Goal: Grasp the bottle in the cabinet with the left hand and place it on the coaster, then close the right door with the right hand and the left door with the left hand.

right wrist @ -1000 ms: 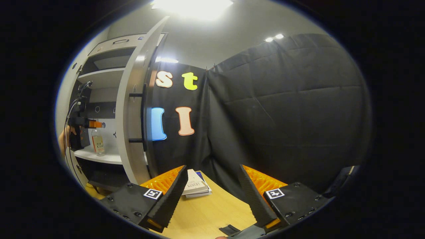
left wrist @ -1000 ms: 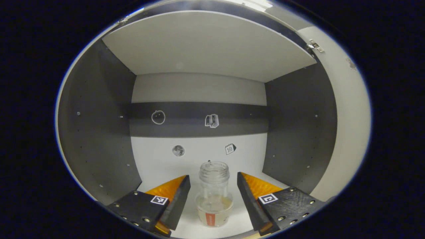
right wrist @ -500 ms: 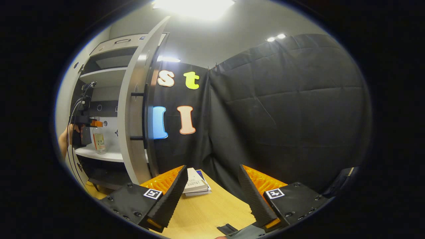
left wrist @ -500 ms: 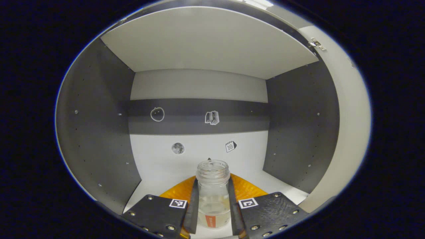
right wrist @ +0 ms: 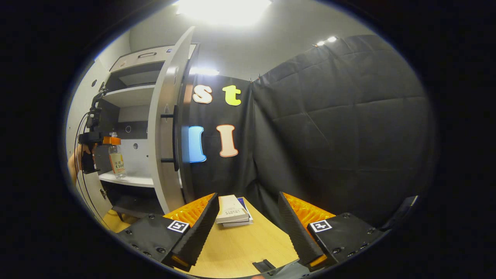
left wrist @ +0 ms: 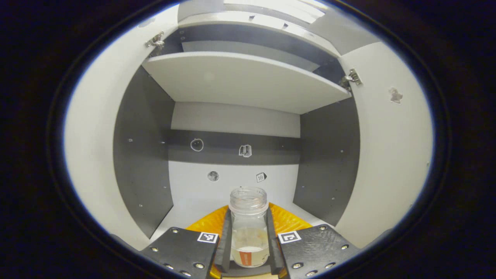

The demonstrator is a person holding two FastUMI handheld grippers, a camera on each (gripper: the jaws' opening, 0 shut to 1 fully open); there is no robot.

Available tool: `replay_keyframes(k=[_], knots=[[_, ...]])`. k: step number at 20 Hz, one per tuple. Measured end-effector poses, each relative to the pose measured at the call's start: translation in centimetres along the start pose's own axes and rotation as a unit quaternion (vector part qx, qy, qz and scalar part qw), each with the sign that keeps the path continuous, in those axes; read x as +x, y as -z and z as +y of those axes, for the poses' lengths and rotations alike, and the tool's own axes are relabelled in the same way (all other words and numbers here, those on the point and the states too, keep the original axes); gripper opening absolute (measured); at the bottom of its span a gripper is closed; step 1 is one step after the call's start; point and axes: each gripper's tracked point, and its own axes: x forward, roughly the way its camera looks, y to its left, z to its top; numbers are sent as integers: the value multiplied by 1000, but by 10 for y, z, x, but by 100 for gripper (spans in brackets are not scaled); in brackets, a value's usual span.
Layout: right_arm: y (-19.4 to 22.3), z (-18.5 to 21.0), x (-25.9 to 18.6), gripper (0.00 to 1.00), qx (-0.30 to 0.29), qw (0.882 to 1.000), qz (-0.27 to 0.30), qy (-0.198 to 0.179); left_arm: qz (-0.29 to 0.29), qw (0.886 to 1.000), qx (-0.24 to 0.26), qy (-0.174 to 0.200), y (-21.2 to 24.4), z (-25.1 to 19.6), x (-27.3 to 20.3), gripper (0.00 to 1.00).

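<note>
A clear bottle (left wrist: 248,232) with a little pale liquid and no cap stands upright between my left gripper's (left wrist: 248,217) fingers, which press on both its sides. It sits at the front of the cabinet's white shelf (left wrist: 193,197). In the right gripper view the same bottle (right wrist: 116,162) shows far left at the shelf's front edge, with the left gripper (right wrist: 101,140) on its neck and a hand (right wrist: 73,162) behind. My right gripper (right wrist: 246,232) is open over the wooden table (right wrist: 252,244), with nothing between its fingers.
Both cabinet doors stand open: the left door (left wrist: 93,155) and the right door (left wrist: 387,155), whose edge and handle (right wrist: 168,131) face the right gripper. A stack of books (right wrist: 232,211) lies on the table. A small dark flat piece (right wrist: 265,266) lies near the front edge.
My left gripper went from open around the bottle to shut on it, then drew back toward the cabinet's front, so both doors now show. The right gripper barely shifted.
</note>
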Motion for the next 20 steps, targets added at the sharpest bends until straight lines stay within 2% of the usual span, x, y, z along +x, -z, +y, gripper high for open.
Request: replay_keyframes(k=[4, 5, 6, 7, 9, 10, 11, 13, 14, 15, 19, 20], knots=[[3, -3, -11, 94, 5, 1000, 6, -27, -1, 1000, 11, -5, 9, -8, -44, 41], [5, -4, -14, 97, 6, 999, 8, -34, 1, 1000, 13, -7, 14, -9, -53, 41], [7, -4, -17, 94, 6, 999, 9, -40, 4, 1000, 14, -11, 16, -9, -62, 41], [8, -4, -20, 97, 6, 999, 11, -45, 7, 1000, 13, -14, 17, -11, -73, 41], [9, -5, -26, 94, 4, 998, 12, -55, 9, 1000, 12, -19, 19, -12, -88, 41], [9, -5, -30, 100, 3, 998, 12, -59, 9, 1000, 12, -21, 19, -13, -95, 41], [10, -6, -33, 97, 2, 998, 12, -63, 8, 1000, 12, -21, 20, -14, -103, 41], [12, -8, -40, 94, 2, 998, 14, -69, 7, 1000, 12, -18, 24, -19, -116, 41], [14, -9, -42, 97, 2, 997, 15, -71, 6, 1000, 14, -16, 27, -22, -123, 41], [15, -9, -45, 94, 2, 997, 17, -74, 4, 1000, 17, -12, 30, -27, -129, 41], [21, -11, -56, 97, 2, 996, 21, -83, 5, 1000, 20, 1, 50, -42, -153, 41], [21, -10, -59, 94, 3, 996, 21, -86, 7, 1000, 20, 3, 55, -45, -158, 41]])
